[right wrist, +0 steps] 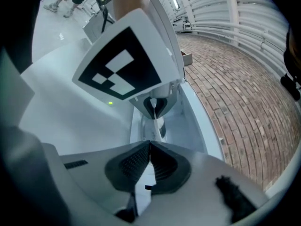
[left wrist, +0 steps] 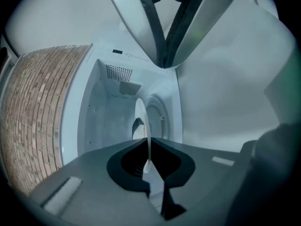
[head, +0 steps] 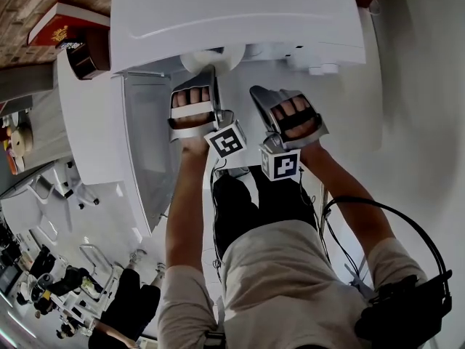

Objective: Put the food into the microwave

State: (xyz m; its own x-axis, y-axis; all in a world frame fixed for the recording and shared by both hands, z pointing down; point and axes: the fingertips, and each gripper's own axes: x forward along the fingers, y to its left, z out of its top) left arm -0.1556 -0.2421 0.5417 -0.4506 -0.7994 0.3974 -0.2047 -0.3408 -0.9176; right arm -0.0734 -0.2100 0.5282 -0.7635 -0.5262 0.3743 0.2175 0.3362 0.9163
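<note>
- The left tool (left wrist: 148,147) is clenched on the rim of a white plate (left wrist: 141,114). In its own view the plate runs edge-on between the pads.
- The right tool (right wrist: 149,147) is closed with its pads meeting, and I see nothing between them. In the head view it sits just beside the left tool (head: 211,75), close to the plate's near edge (head: 214,58).
- A dark lump rides on the plate, probably the food (left wrist: 137,125), though it is too small to identify.
- The plate is at the mouth of the microwave (head: 240,13), under the front edge of its top. The door (head: 149,144) is swung wide open to the left.
- Beyond the plate the cavity (left wrist: 108,117) looks empty, with the turntable (left wrist: 159,114) bare.
- Step in hand, as I judge it: carrying the plate in through the opening. It does not look set down yet.
- The next move calls for pushing the plate deeper and keeping it level so the food does not slide. The plate then goes down onto the turntable before the left tool lets go.
- The risk is clipping the cavity frame with the rim, since only one tool clearly grips it.
</note>
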